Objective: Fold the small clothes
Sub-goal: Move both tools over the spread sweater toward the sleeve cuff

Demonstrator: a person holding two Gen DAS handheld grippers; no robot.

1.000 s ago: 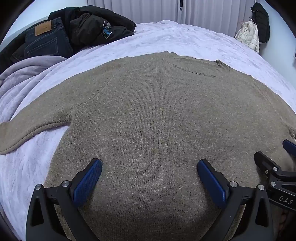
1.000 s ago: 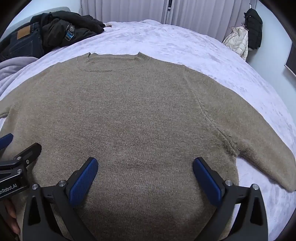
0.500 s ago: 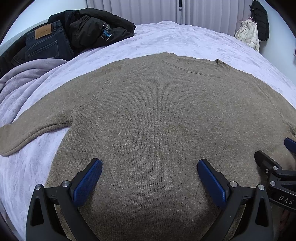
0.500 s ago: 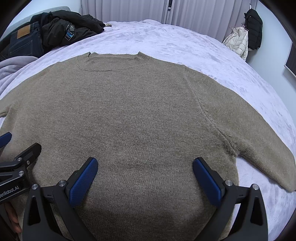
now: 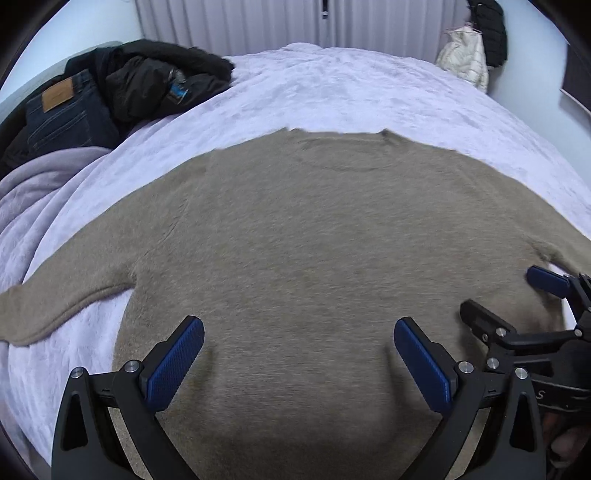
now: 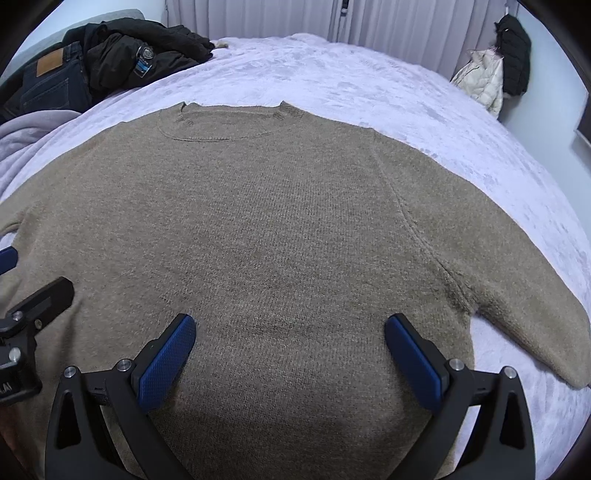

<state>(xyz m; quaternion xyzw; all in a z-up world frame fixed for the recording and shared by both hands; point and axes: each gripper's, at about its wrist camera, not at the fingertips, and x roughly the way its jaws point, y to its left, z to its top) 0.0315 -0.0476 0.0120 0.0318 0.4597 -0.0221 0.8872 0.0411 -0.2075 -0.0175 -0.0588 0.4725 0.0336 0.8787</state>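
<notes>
Both tools, left tool (image 5: pixel 299 360) and right tool (image 6: pixel 290 356), are hanging released above the sweater (image 6: pixel 266 229), which is lying flat on the bed (image 6: pixel 351 85), so you are probably choosing your first fold.

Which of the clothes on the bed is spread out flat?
The tan sweater, lying flat below both open grippers; the jeans and black jacket sit heaped at the far corner.

Dark jeans (image 6: pixel 46 86) and a black jacket (image 6: pixel 140 59) heaped on the lilac bedspread (image 6: pixel 369 92); white coat (image 6: pixel 480 83) hanging by the curtains (image 6: pixel 277 16).
</notes>
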